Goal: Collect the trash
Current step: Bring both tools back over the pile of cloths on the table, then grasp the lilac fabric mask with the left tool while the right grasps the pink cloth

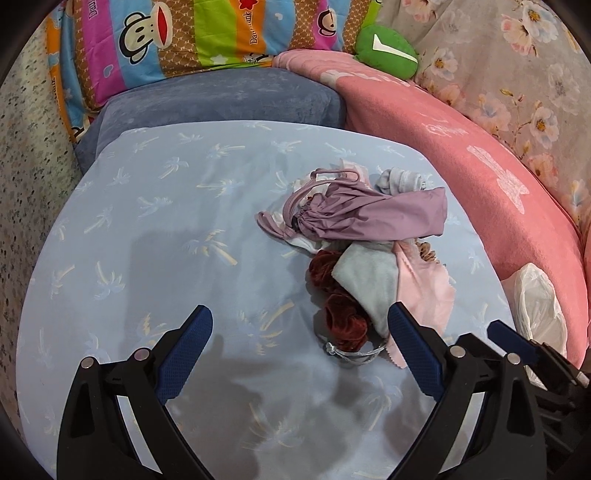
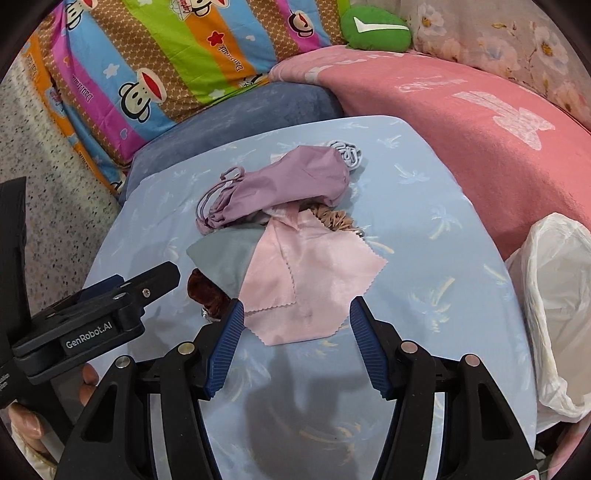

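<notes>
Right wrist: "GenRobot.AI" on left tongs [image 2: 162,277].

"GenRobot.AI" is printed in pale letters on the side of the left gripper [image 2: 168,275], seen in the right wrist view. Script reading partly "Dau…" is repeated on the brown bands of the striped monkey-print quilt [image 2: 192,70] [image 1: 207,37]; the rest cannot be made out. A white tick sign is carried on the green cushion [image 1: 386,51] [image 2: 375,27]. White lettering on the pink blanket [image 2: 461,110] is unreadable.
</notes>
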Demonstrator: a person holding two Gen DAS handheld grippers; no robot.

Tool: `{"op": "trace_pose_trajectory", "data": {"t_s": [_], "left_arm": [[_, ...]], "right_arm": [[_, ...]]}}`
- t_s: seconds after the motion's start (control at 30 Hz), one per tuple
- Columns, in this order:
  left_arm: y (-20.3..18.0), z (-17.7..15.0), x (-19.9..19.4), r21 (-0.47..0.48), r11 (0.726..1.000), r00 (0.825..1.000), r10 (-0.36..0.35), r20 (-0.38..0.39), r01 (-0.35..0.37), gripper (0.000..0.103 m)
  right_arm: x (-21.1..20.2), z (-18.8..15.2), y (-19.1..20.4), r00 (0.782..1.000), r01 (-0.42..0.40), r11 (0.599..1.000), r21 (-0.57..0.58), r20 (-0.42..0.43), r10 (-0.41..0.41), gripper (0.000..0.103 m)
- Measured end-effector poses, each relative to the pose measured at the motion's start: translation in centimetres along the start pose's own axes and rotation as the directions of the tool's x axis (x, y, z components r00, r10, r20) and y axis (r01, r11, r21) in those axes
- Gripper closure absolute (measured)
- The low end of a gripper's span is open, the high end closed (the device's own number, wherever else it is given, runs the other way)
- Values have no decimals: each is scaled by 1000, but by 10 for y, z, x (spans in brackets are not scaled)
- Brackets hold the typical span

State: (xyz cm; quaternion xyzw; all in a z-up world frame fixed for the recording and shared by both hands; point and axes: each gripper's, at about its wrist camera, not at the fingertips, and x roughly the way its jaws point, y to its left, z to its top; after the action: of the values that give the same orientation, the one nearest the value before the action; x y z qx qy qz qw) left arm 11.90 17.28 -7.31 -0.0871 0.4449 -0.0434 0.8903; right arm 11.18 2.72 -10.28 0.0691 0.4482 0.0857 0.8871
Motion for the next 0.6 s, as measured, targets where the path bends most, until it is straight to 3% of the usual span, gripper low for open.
{"op": "trace_pose_trajectory", "data": {"t_s": [0.33,0.6], "left_arm": [[-29,42,12,45,993,994,-110,19,109,11],[-60,60,50,121,986,993,-117,-10,117,15]], "right_arm": [[7,26,-30,999,35,995,91,19,-37,46],[29,22,-42,998,55,992,114,-31,-52,46]]}}
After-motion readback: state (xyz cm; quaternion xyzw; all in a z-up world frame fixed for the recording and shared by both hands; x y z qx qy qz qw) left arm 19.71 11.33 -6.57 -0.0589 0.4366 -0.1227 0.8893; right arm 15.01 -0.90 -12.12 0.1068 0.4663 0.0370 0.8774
